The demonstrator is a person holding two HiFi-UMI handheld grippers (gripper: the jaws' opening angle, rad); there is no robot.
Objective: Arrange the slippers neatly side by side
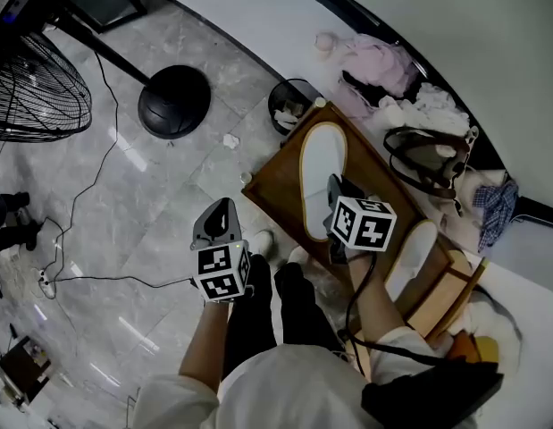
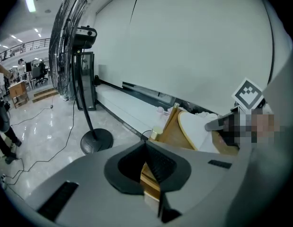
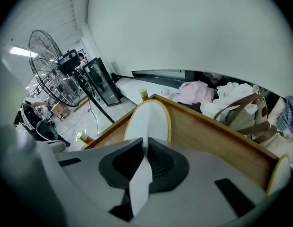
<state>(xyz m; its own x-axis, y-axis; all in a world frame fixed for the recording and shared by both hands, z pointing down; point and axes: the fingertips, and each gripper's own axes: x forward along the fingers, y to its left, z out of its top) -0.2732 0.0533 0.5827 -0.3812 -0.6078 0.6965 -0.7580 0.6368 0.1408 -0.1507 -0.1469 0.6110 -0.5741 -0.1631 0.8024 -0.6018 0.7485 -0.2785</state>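
Two white slippers lie on a low wooden rack (image 1: 274,184). One slipper (image 1: 321,172) sits on the rack's left part. The other slipper (image 1: 410,256) lies further right, apart from it. My right gripper (image 1: 333,189) is shut on the near edge of the left slipper (image 3: 148,119); a white strip of it shows between the pads. The second slipper's rim (image 3: 279,173) peeks in at the far right of the right gripper view. My left gripper (image 1: 220,213) hangs over the floor left of the rack, shut with nothing in it (image 2: 147,151). From there I see the held slipper (image 2: 196,126).
A standing fan (image 1: 30,88) and its round black base (image 1: 173,101) are on the marble floor at left, with cables trailing. A black bin (image 1: 289,104) stands behind the rack. Clothes (image 1: 374,65) and a strapped bag (image 1: 428,155) lie along the wall. The person's legs (image 1: 276,311) are below.
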